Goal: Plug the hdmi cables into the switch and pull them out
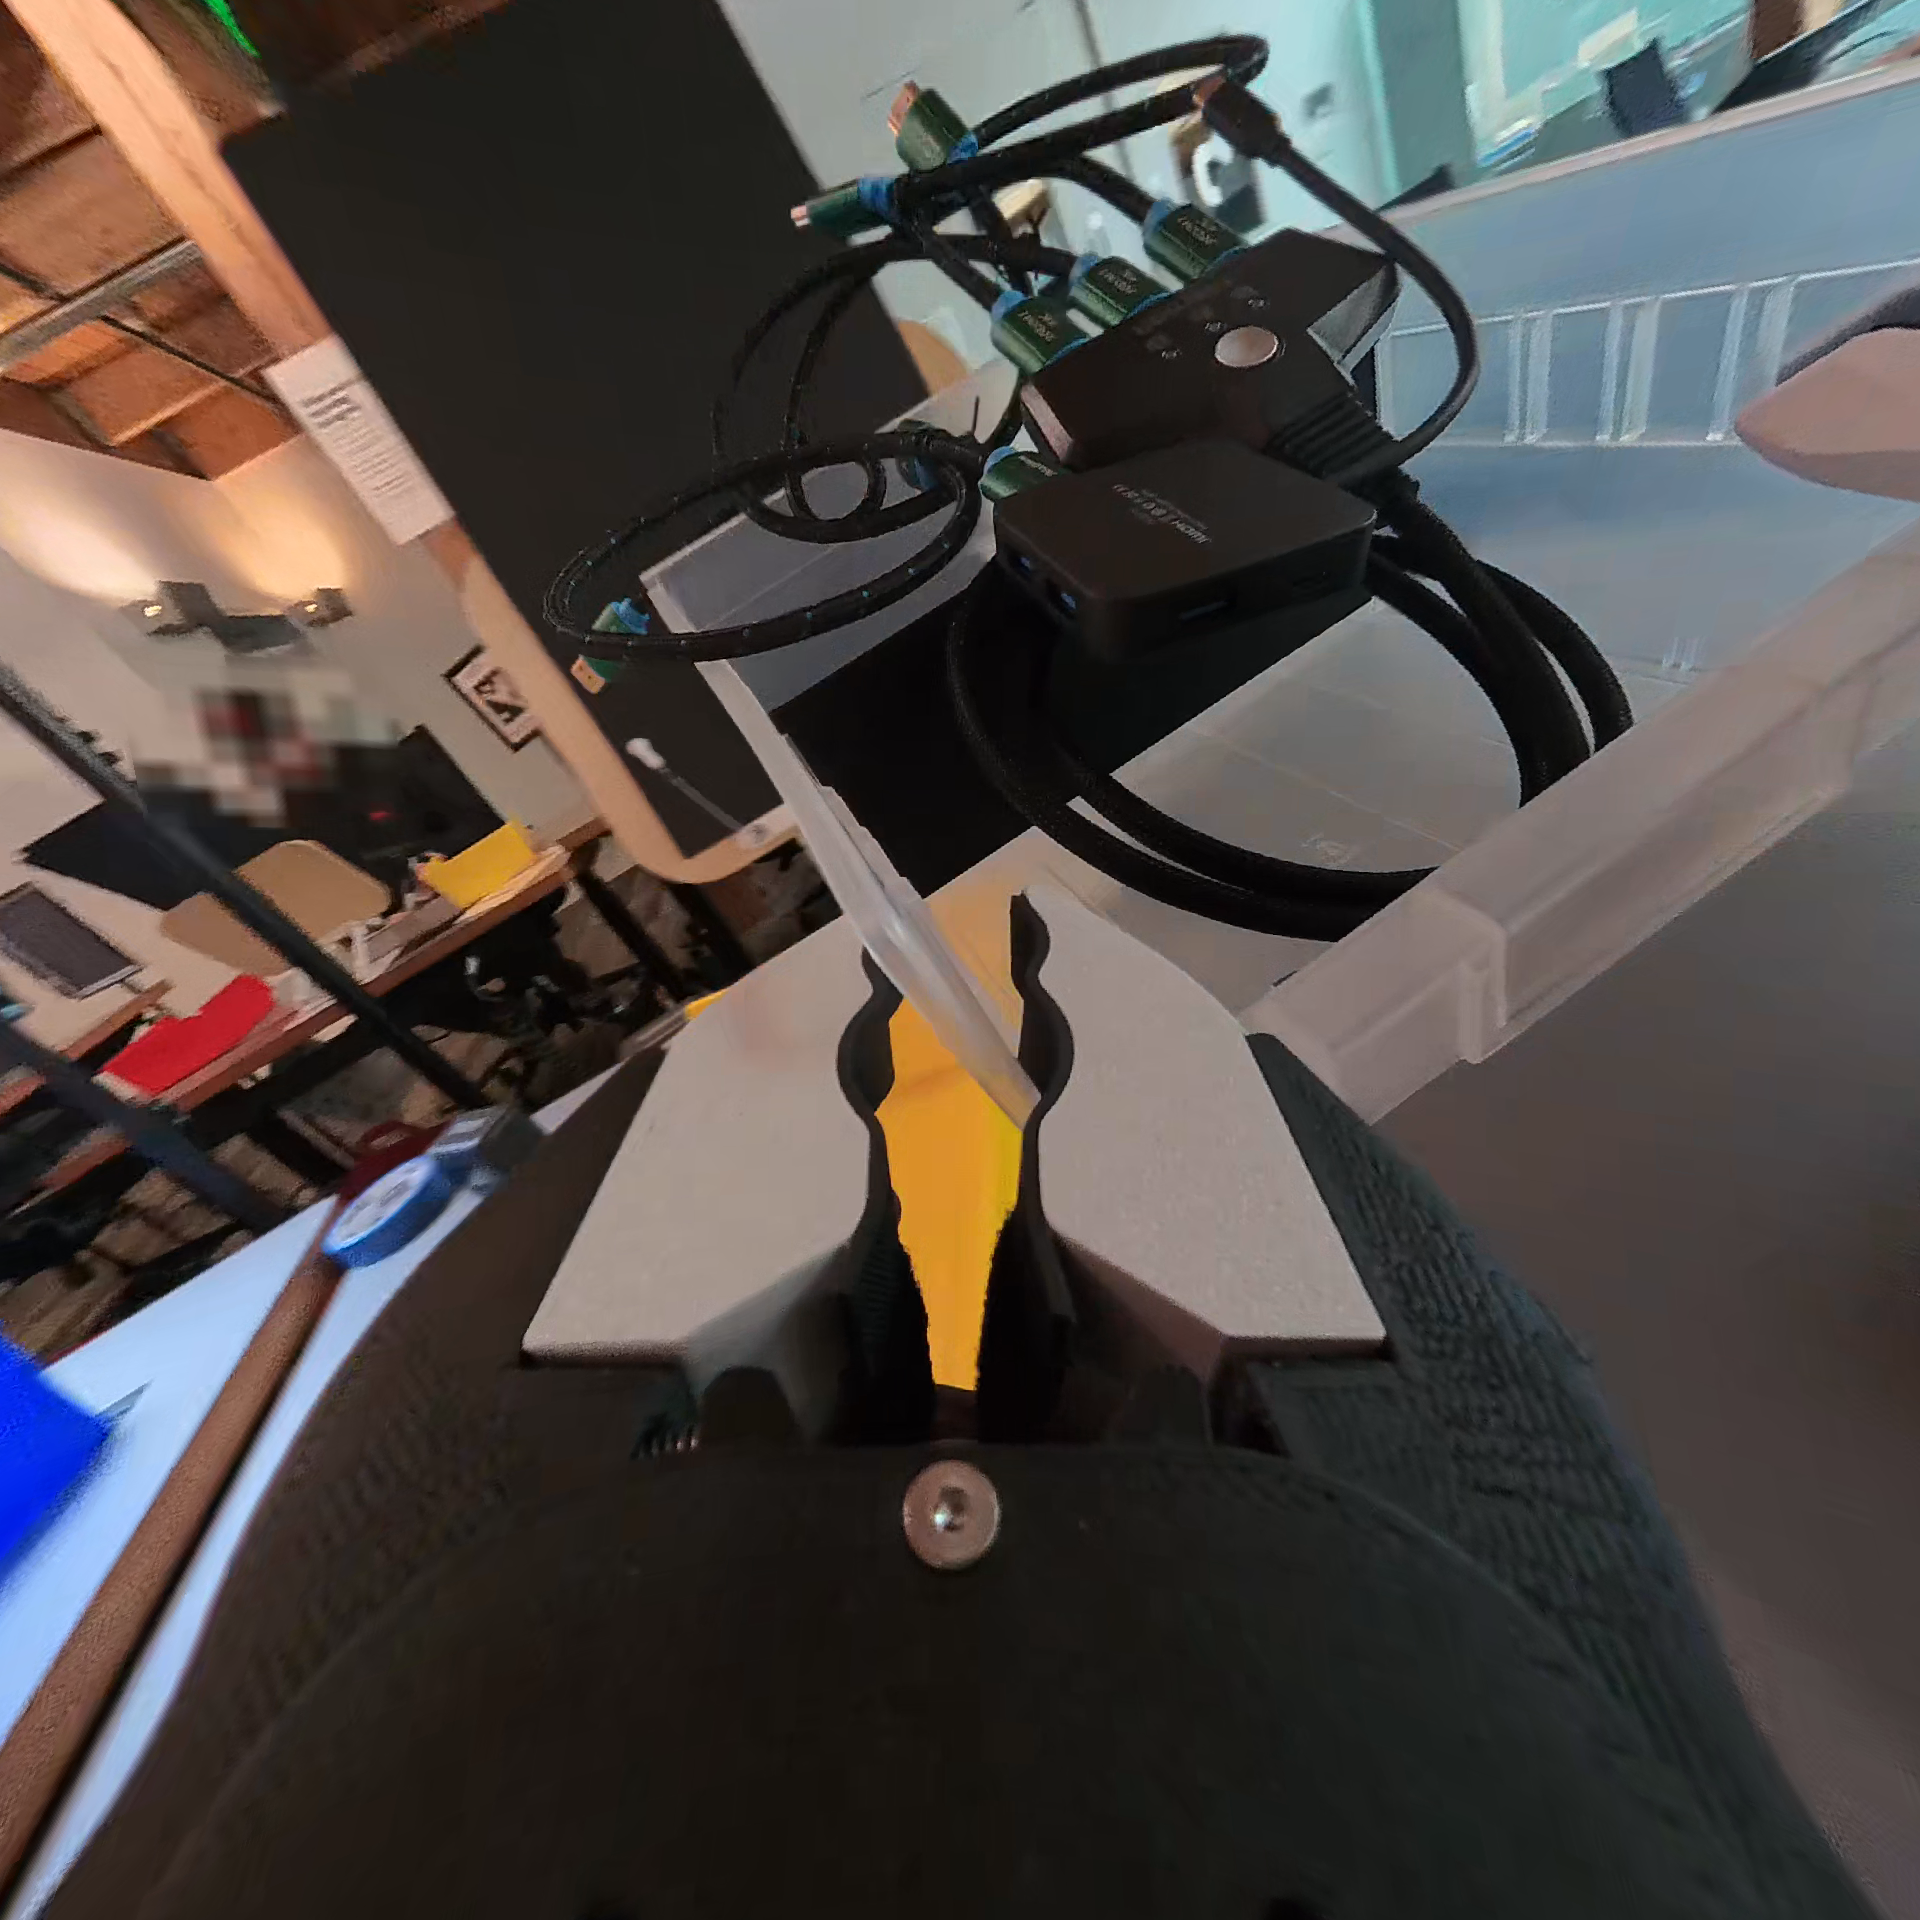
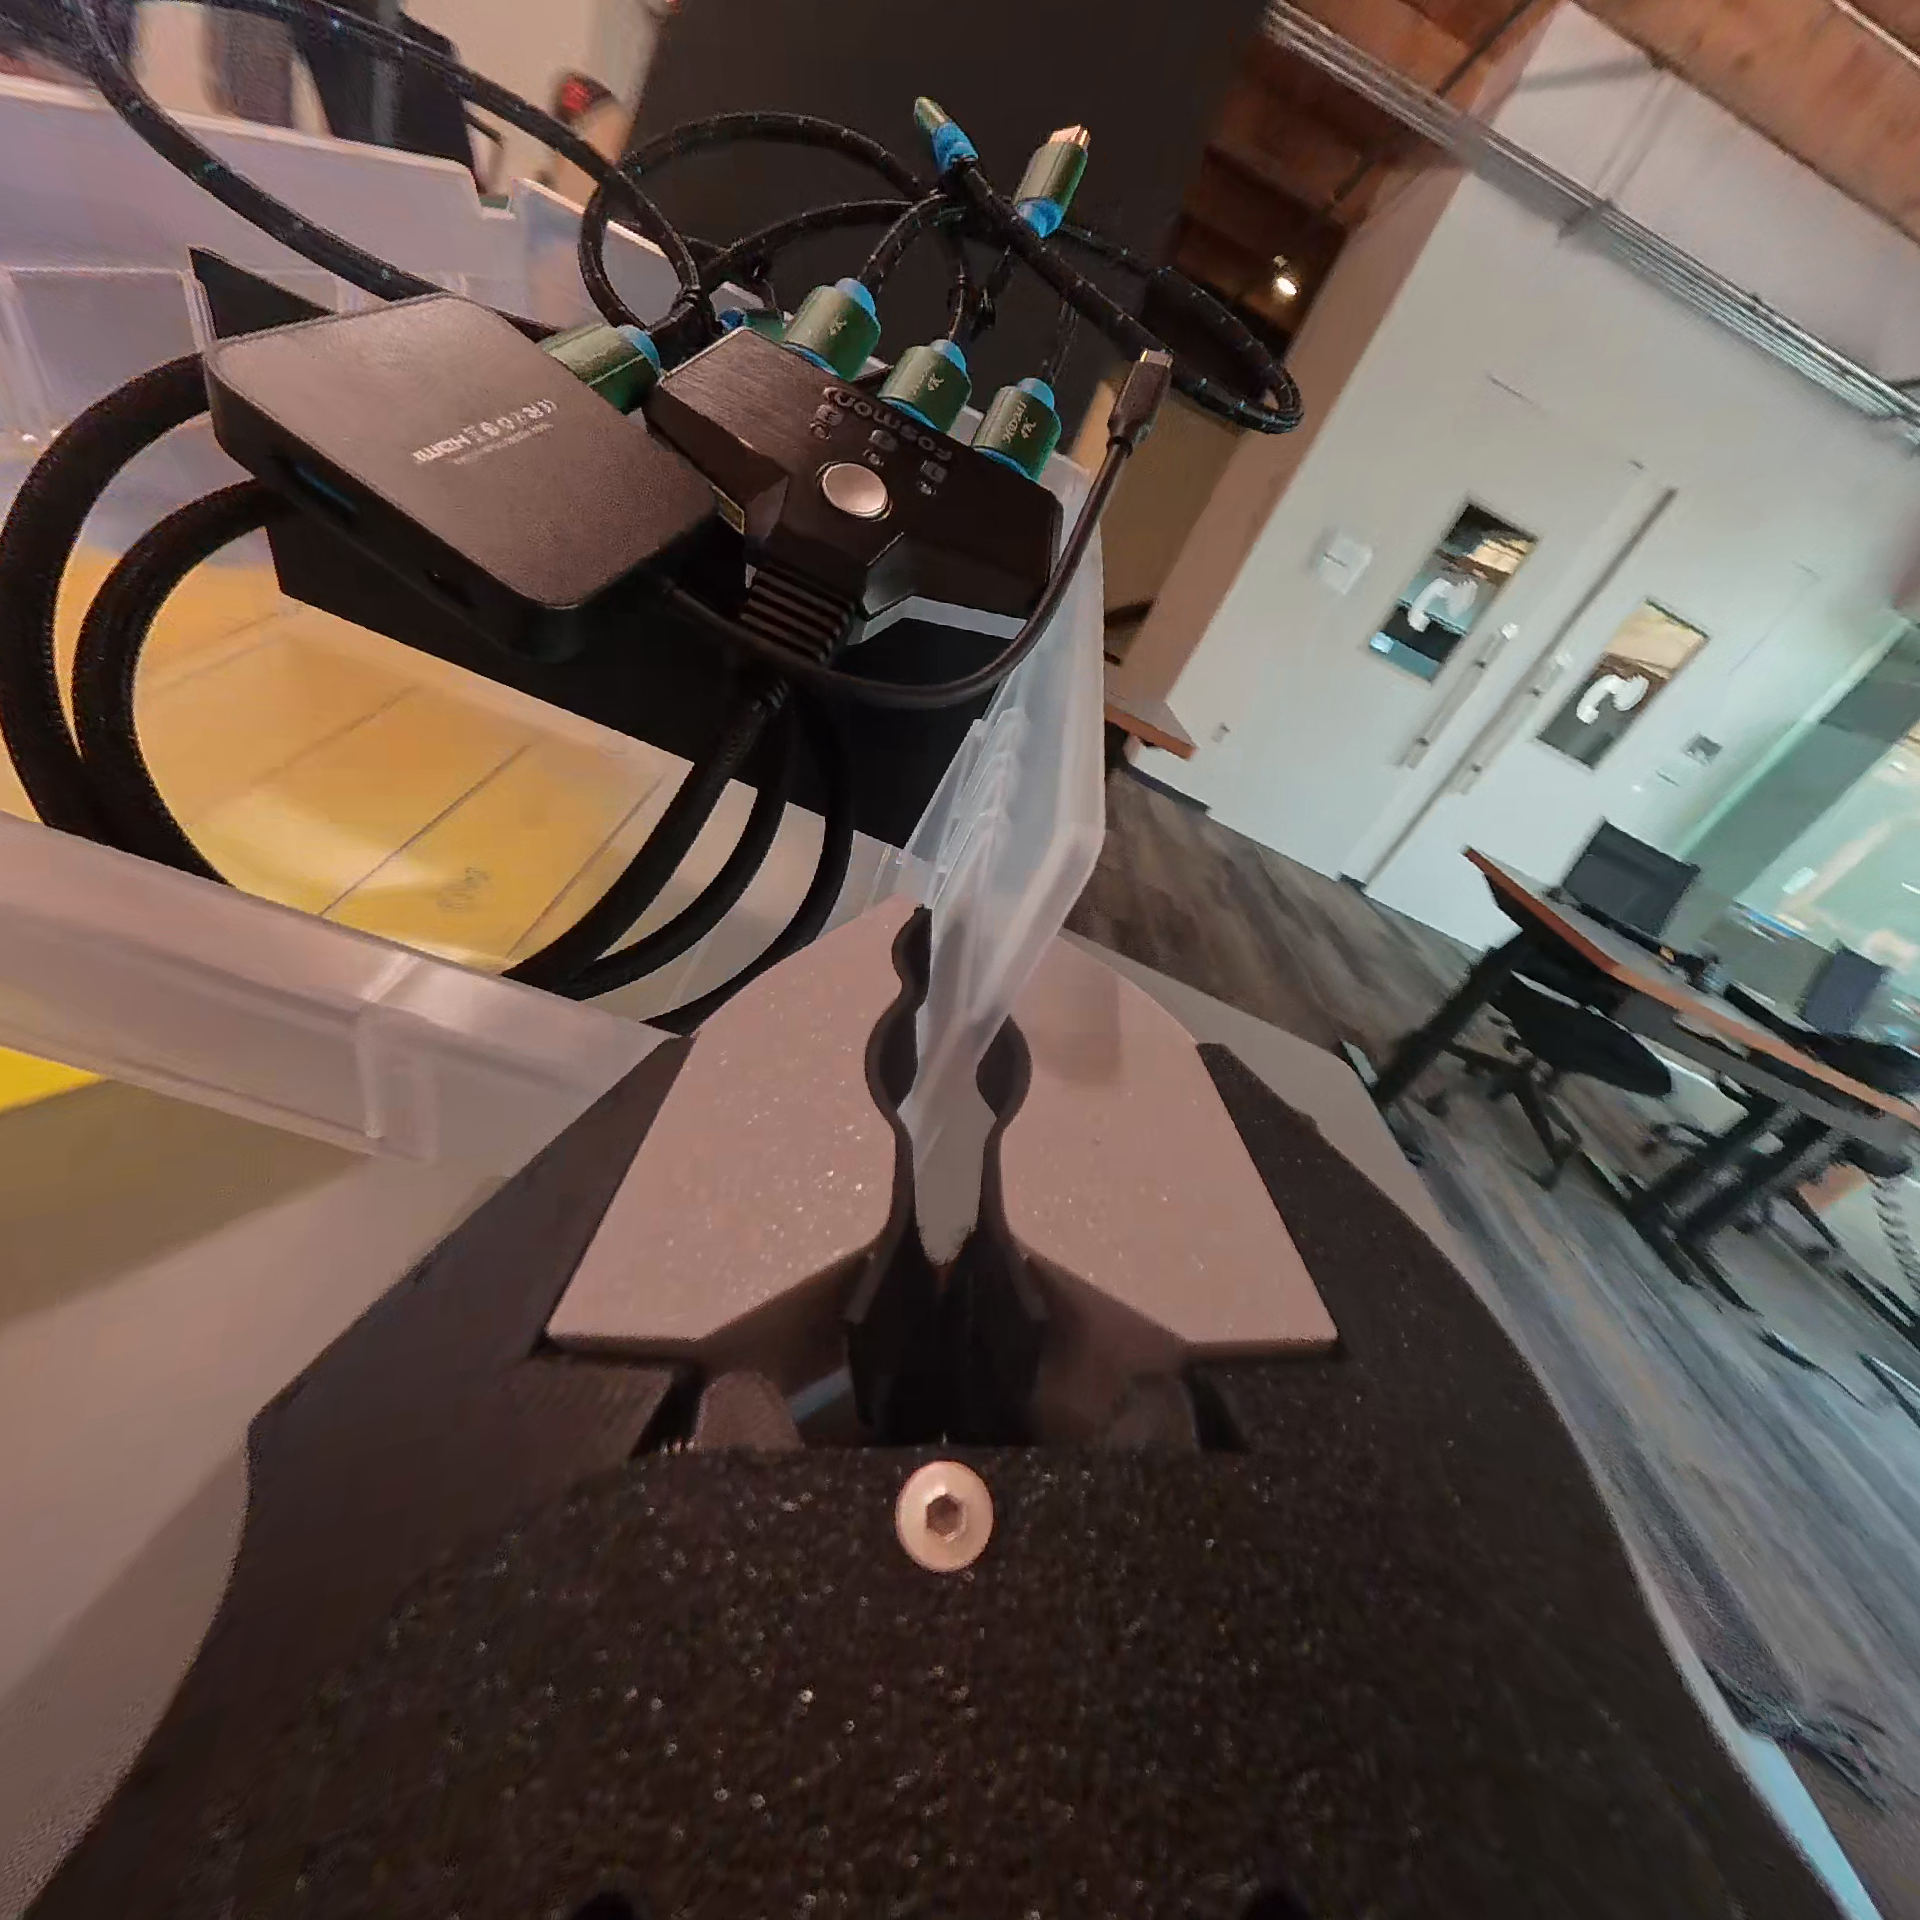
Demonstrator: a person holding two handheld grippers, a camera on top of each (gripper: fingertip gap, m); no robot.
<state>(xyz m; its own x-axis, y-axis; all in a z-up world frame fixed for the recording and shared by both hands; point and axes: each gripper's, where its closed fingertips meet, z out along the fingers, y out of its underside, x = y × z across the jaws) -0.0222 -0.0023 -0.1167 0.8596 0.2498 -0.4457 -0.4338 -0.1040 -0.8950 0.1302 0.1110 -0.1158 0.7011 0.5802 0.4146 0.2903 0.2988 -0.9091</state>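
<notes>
A clear plastic bin [image 1: 1558, 883] hangs tilted between both grippers. In it lies a black HDMI switch [image 1: 1195, 353] with a round button and three green-shelled HDMI plugs [image 1: 1101, 286] in its ports. A black hub [image 1: 1174, 540] lies against it, with a green plug at its side. Braided black cables loop around, with loose green plugs [image 1: 925, 130] in the air. My left gripper [image 1: 956, 997] is shut on the bin's thin wall [image 1: 831, 831]. My right gripper [image 2: 956, 1049] is shut on the opposite wall [image 2: 1018, 831]. The right wrist view also shows the switch [image 2: 862, 488], hub [image 2: 447, 457] and plugs [image 2: 925, 384].
A thin black cable with a small plug [image 2: 1143, 384] hangs over the bin's edge. A yellow surface [image 2: 312, 748] shows through the bin floor. A roll of blue tape [image 1: 384, 1216] lies on a white table at lower left. Desks and chairs [image 2: 1662, 987] stand farther off. Spacing between my two grippers at the tips: around 20 cm.
</notes>
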